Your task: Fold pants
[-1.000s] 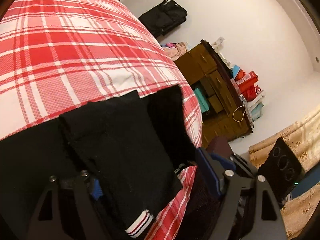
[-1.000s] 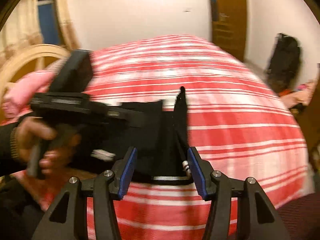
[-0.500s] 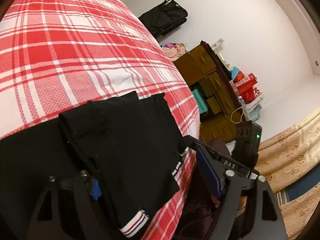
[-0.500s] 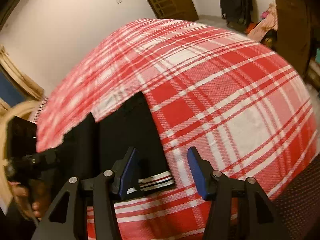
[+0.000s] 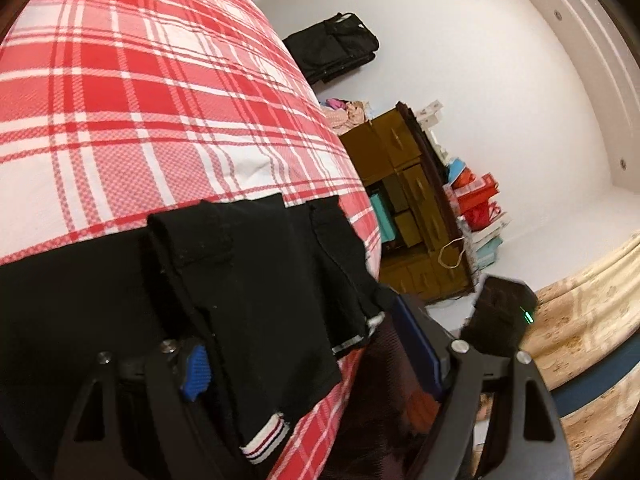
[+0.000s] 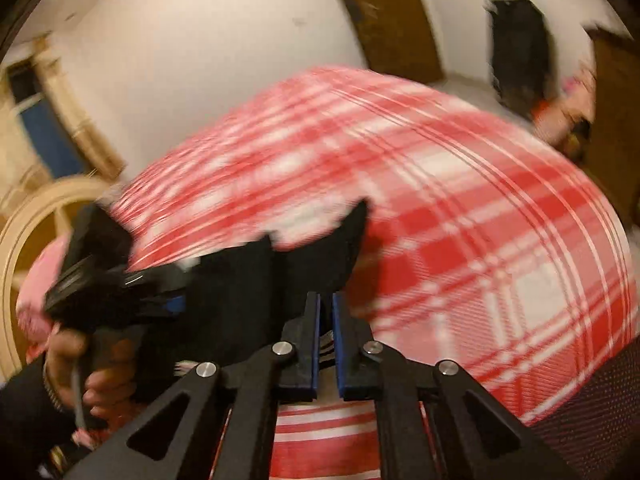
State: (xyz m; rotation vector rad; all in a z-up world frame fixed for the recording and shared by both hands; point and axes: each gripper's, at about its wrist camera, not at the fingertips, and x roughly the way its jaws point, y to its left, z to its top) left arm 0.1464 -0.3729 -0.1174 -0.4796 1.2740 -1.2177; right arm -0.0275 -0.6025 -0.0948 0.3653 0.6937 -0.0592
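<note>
Black pants (image 5: 256,288) lying bunched on the checked bed (image 5: 140,92) — right gripper (image 6: 326,320) pinching the striped cuff nearly closed, left gripper (image 5: 312,344) gaping wide over the fabric — likely readying a fold

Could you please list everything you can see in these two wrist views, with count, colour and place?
pants: one pair, black with striped white cuffs, folded near the bed's edge
bedspread: one, red and white plaid, covering the bed
bag: one, black, on the floor against the white wall
dresser: one, brown wood, beside the bed
boxes and bags: several, red, teal and white, stacked by the dresser
clothes pile: one, pink, behind the dresser
curtain: one, beige patterned, at the right of the left wrist view
left gripper: one, black with blue pads, open over the pants
right gripper: one, black with blue pads, shut on a cuff
hand: one, gripping the left gripper's handle
</note>
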